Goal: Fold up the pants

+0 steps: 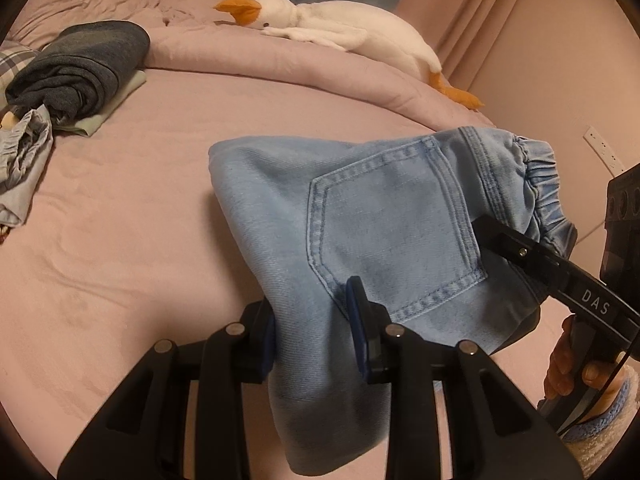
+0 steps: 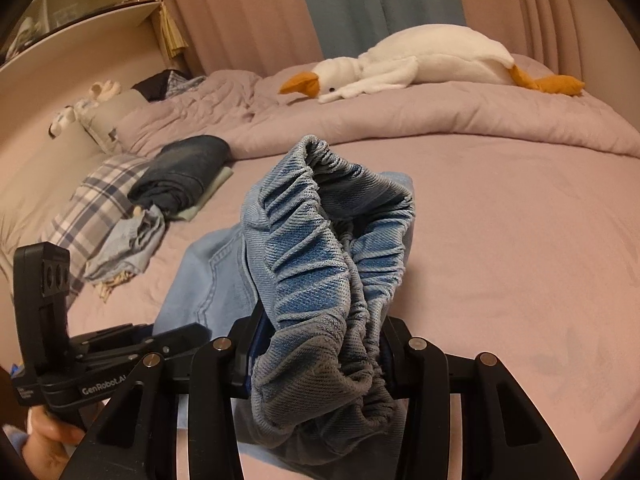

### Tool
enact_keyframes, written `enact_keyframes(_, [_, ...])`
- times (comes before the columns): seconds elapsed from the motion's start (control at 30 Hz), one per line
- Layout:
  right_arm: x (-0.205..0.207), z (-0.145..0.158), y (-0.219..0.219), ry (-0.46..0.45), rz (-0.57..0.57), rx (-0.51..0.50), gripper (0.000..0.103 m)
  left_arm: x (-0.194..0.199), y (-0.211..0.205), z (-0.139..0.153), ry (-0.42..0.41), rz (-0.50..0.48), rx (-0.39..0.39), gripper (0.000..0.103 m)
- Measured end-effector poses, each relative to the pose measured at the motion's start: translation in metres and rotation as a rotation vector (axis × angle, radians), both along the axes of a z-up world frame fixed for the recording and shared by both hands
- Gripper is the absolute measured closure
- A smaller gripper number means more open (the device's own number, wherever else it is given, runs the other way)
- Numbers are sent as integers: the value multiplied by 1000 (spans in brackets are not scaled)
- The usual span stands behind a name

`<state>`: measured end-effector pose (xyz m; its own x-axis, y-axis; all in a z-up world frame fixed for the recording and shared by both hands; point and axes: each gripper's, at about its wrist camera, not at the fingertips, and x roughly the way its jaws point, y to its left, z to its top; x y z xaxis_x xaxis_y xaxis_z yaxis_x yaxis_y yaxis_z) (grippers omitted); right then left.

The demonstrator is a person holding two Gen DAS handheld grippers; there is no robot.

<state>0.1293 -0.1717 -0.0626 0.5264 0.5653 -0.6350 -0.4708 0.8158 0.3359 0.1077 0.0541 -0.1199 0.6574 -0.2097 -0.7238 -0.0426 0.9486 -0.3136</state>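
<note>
Light blue denim pants with a back pocket and an elastic waistband are held up above the pink bed. My left gripper is shut on a fold of the pants near the pocket. My right gripper is shut on the bunched elastic waistband; it also shows in the left wrist view at the waistband side. The left gripper shows in the right wrist view at lower left, beside the pants.
A folded dark blue garment on a pale green one lies at the far left. Crumpled light blue clothing and a plaid pillow sit near it. A white plush goose lies on the rumpled duvet behind.
</note>
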Motion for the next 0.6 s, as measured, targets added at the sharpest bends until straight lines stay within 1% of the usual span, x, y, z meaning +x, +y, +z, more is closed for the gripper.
enact_keyframes(0.3, [23,-2,22,-8,19,11,57,23,19,0,-2,25,13,74])
enact_keyframes(0.6, [42,-6,36,-5,13,18,57,45,31,-4,9,39,15,74])
